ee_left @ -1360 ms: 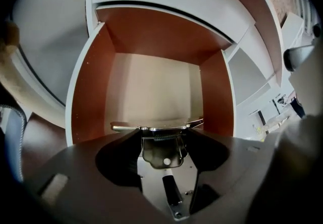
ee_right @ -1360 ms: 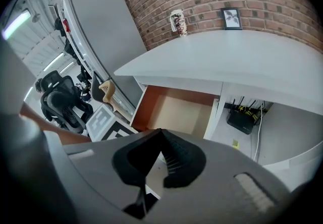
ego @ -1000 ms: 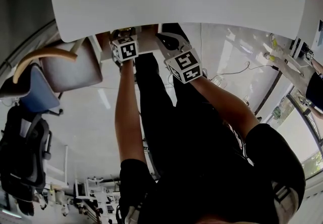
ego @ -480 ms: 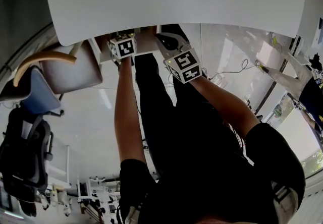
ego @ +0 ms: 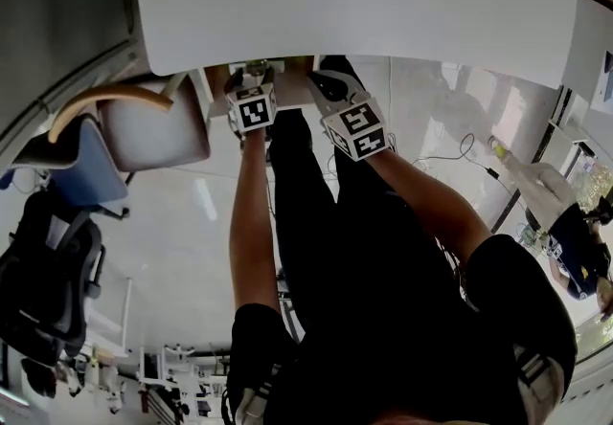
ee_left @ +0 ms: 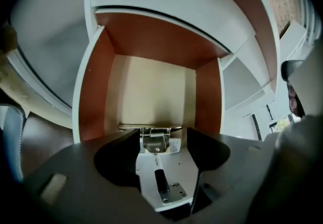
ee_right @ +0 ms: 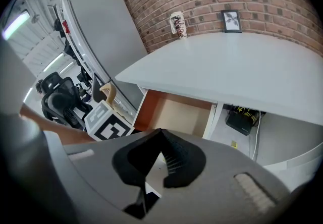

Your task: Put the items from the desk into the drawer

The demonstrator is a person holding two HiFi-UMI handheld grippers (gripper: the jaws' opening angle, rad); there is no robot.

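Left gripper (ee_left: 161,136) aimed into open drawer (ee_left: 151,87). Jaws wide, just closed a touch, nothing between them. Right gripper (ee_right: 160,133) jaws tip-to-tip, empty.

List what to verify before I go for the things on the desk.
1. Drawer open: ok.
2. Drawer floor bare, room for items: ok.
3. Left gripper jaws apart, just closed slightly, nothing between them: ok.
4. Right gripper jaws ready to grasp: not ok, they are together and empty.
5. Can and picture frame upright at the back of the desk: ok.
6. Both within reach: cannot tell.
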